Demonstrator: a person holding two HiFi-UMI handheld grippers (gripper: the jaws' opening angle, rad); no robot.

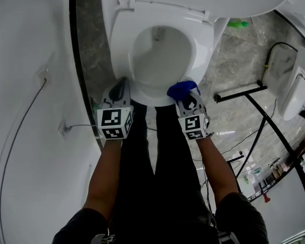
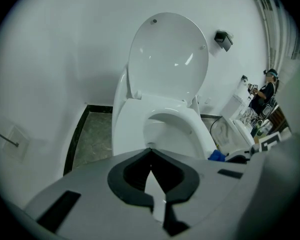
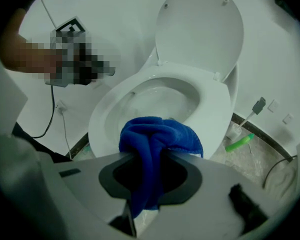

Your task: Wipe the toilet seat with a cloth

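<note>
While the right gripper (image 3: 149, 159) pinches the blue cloth (image 3: 157, 134) at the toilet seat (image 3: 217, 104) front rim, left gripper (image 2: 151, 151) pressed shut nearby, she'll want firm, flat pressure round the ring.

White oval toilet seat (image 1: 123, 44), glossy, lowered and lying flat. Blue fuzzy cloth (image 1: 182, 89), bunched into a wad, sitting at seat's front rim, right of centre. Tail of cloth trailing back between jaws of right gripper (image 3: 150, 153), which are clamped on it.
</note>
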